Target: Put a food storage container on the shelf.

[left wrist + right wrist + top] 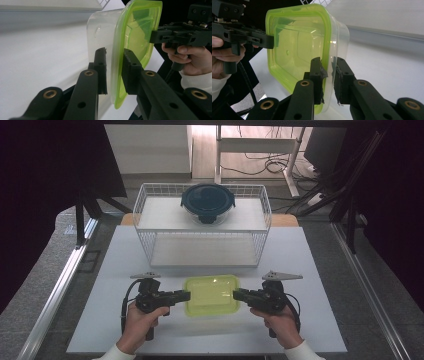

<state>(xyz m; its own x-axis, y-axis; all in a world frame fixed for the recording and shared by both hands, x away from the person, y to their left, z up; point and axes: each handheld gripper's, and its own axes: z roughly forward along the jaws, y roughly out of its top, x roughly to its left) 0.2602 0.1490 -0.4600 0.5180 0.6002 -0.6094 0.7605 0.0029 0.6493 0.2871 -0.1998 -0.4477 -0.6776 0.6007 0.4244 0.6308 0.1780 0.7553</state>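
White table point(125, 270): flat, matte surface, seen from the high view. A white wire rack point(202, 225) stands directly on its far half. The rack's upper shelf carries a round container with a dark blue lid point(207, 202), set right of the rack's centre. The rack's lower shelf sits beneath it.

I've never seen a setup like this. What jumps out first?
The clear tub with a lime-green lid at the table's near edge, clamped at its left end by the left hand-held gripper and at its right by the right hand-held gripper. Behind it, a white wire rack carries a dark-lidded round container on top.
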